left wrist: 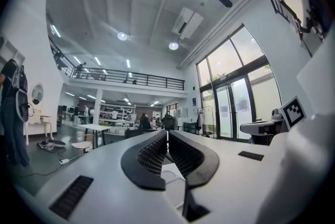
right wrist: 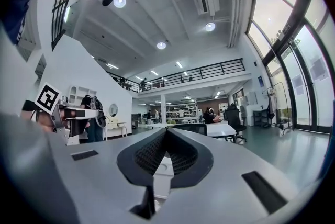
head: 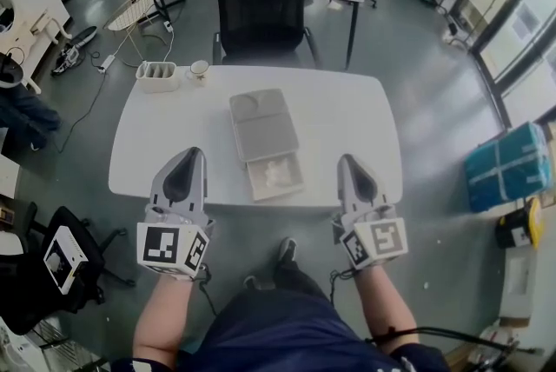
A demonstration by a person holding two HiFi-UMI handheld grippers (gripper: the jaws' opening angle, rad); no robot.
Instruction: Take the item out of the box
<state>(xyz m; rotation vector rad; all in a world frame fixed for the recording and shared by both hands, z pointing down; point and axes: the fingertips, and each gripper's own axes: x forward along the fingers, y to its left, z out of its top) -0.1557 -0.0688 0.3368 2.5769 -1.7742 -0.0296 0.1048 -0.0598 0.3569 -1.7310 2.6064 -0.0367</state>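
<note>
A flat grey box lies at the middle of the white table. Its drawer is slid out toward me, and a crumpled white item lies inside it. My left gripper hovers over the table's front edge, left of the drawer and apart from it. My right gripper hovers at the front edge to the drawer's right. In the left gripper view the tips of the left gripper meet with nothing between them. The right gripper looks the same in its own view, shut and empty.
A white compartment holder and a small cup stand at the table's far left corner. A black office chair is pushed up to the far side. Another black chair stands on the floor at my left.
</note>
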